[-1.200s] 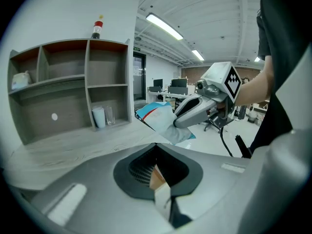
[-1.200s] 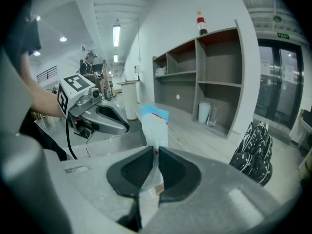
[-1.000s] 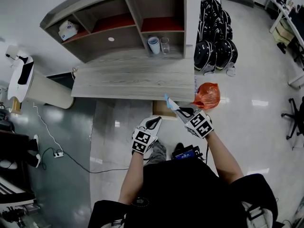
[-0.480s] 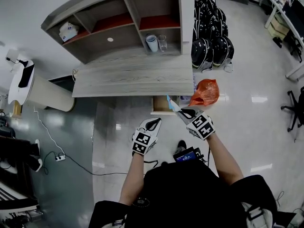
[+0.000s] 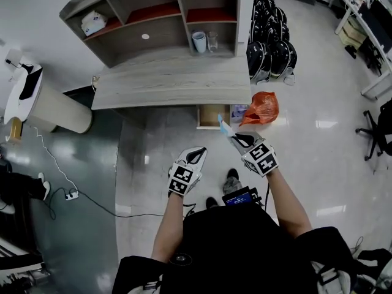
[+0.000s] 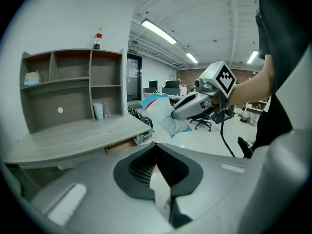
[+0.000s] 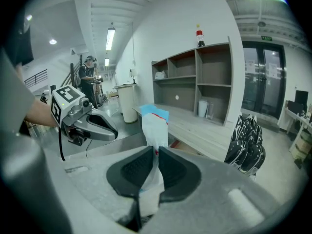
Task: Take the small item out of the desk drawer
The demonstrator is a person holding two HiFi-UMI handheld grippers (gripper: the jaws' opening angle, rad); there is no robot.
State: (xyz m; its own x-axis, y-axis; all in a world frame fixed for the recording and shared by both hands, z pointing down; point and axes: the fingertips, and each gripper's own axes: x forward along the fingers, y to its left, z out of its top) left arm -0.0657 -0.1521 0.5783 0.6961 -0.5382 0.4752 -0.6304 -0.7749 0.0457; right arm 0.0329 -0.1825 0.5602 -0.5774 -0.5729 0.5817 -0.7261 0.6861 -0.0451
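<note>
My right gripper (image 5: 232, 138) is shut on a small white packet with a blue top edge and a red mark (image 5: 223, 126); it is held in the air a little in front of the open wooden drawer (image 5: 212, 116) under the grey desk (image 5: 165, 87). In the right gripper view the packet (image 7: 154, 125) stands upright, pinched between the dark pads. The left gripper view shows the same packet (image 6: 163, 113) sticking out of the right gripper (image 6: 181, 112). My left gripper (image 5: 197, 154) hangs lower left of it, shut with nothing in it.
A shelf unit (image 5: 153, 17) stands on the desk with two cups (image 5: 199, 40). An orange bag (image 5: 260, 108) lies on the floor right of the drawer. Black helmets (image 5: 272, 48) are piled beside the desk. A white bin (image 5: 52, 109) stands at the left.
Both grippers have drawn back from the desk, which now sits farther up in the head view. The right gripper still holds the packet; the drawer stays open.
</note>
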